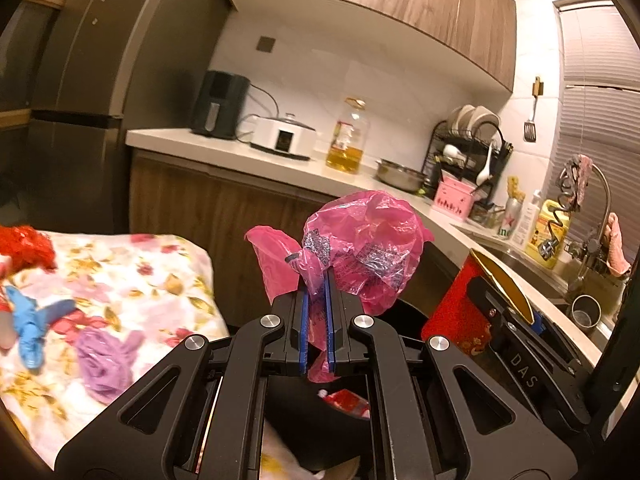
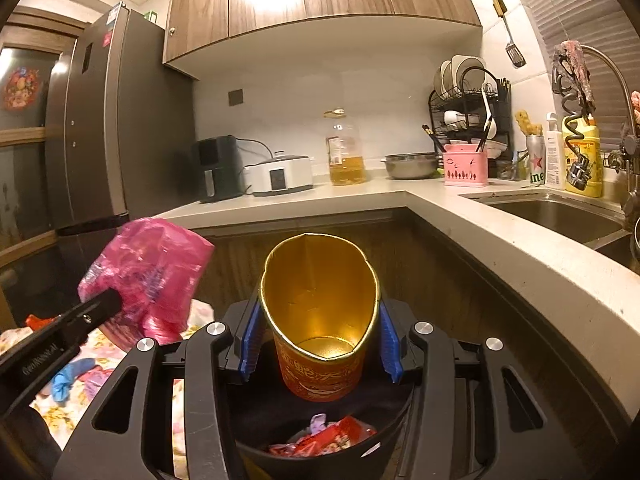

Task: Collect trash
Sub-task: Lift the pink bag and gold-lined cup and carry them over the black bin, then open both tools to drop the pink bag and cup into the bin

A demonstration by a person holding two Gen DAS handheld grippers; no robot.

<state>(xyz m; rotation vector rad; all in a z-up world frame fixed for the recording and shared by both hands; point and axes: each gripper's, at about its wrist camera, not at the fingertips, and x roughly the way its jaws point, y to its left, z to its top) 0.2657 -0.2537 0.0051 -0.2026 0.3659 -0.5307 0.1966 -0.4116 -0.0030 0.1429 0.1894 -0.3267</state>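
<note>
On the left, the left gripper [image 1: 317, 280] has its fingers [image 1: 305, 320] clenched on a crumpled pink plastic bag [image 1: 360, 240], which stands up above the fingertips, with a small tail hanging below them. To its right, the right gripper [image 2: 320, 332] grasps a red paper noodle cup [image 2: 320, 320] with a gold inside, squeezed into an oval between the two blue pads, its mouth turned away from the camera. Below both is the black trash bin [image 2: 396, 424], where red wrappers [image 2: 324, 440] already lie. Both pieces seem ready for dropping, so the good way, I think, is to bring each one fully over the open mouth of the bin before the fingers let go. The bag is light and may cling to the pads or drift aside, so it should be released low. The cup is wide and should go in first or apart from the bag, so they do not block each other. At the left, on the flowered cloth [image 1: 160, 280], a blue glove [image 1: 32, 320], a purple bag [image 1: 104, 360] and something red [image 1: 24, 244] at the far edge are not yet collected. Behind, the bench [image 2: 360, 196] carries an air fryer [image 2: 218, 168], a white cooker [image 2: 280, 174], an oil bottle [image 2: 346, 152], a steel bowl [image 2: 410, 164] and a dish rack [image 2: 472, 112]; the sink [image 2: 560, 212] is at the right. Nothing of these stands in the way of the bin.
</note>
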